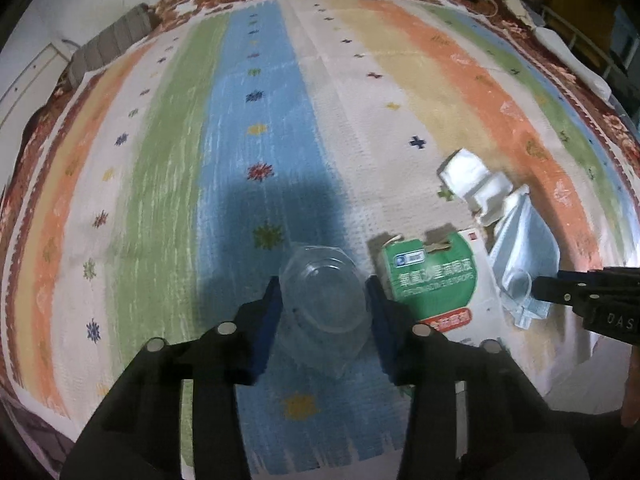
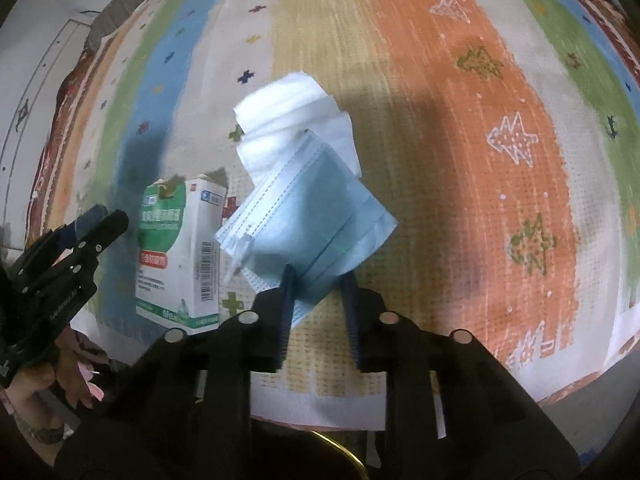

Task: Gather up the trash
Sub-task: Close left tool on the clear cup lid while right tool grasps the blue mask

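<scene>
You were at the pick-up step, both hands working at once on the striped, multicoloured woven rug (image 1: 360,120). Your left gripper (image 1: 324,300) had its jaws part-way closed around the clear, crumpled plastic cup (image 1: 320,296), which lay on the blue stripe; the blue pads stood at either side of it, apparently touching its walls. Your right gripper (image 2: 318,280) had narrowed its jaws onto the near edge of the pale blue pleated face mask (image 2: 312,216), the fabric pinched between the pads. The mask lay over a crumpled white tissue (image 2: 288,108), with the green-and-white cardboard medicine box (image 2: 180,248) just beside it, between the two grippers.

Next, I judged, you needed to lift both pieces clear and carry them to a bin; none showed in either view. Squeezing the cup harder risked it buckling or popping out.
</scene>
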The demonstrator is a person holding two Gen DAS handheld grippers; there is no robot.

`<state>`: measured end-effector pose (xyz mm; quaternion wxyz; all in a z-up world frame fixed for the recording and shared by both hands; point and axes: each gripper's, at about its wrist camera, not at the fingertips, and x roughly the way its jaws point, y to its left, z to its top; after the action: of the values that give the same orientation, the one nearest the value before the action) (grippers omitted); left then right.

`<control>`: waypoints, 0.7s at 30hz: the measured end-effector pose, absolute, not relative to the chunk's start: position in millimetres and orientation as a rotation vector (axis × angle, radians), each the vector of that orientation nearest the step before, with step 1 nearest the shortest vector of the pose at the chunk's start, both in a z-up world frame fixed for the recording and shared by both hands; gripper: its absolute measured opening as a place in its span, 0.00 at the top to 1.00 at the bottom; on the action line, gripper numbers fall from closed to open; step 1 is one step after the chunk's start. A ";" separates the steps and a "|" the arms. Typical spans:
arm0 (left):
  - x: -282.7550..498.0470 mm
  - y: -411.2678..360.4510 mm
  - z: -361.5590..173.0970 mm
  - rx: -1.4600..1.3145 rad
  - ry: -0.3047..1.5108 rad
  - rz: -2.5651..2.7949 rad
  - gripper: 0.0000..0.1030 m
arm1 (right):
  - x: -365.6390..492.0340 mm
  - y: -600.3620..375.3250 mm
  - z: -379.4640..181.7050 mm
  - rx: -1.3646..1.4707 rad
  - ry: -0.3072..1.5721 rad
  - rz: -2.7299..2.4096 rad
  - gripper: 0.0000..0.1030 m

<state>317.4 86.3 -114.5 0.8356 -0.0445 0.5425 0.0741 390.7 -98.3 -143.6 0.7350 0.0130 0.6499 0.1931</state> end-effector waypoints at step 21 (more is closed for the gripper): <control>263.6 91.1 -40.7 -0.325 1.017 0.133 0.62 | 336.0 -104.6 -38.8 -0.036 1.171 0.604 0.97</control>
<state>263.6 91.1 -40.7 0.8587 -0.1550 0.4843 0.0634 336.0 -104.6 -38.8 0.7904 -0.0168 0.5442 0.2808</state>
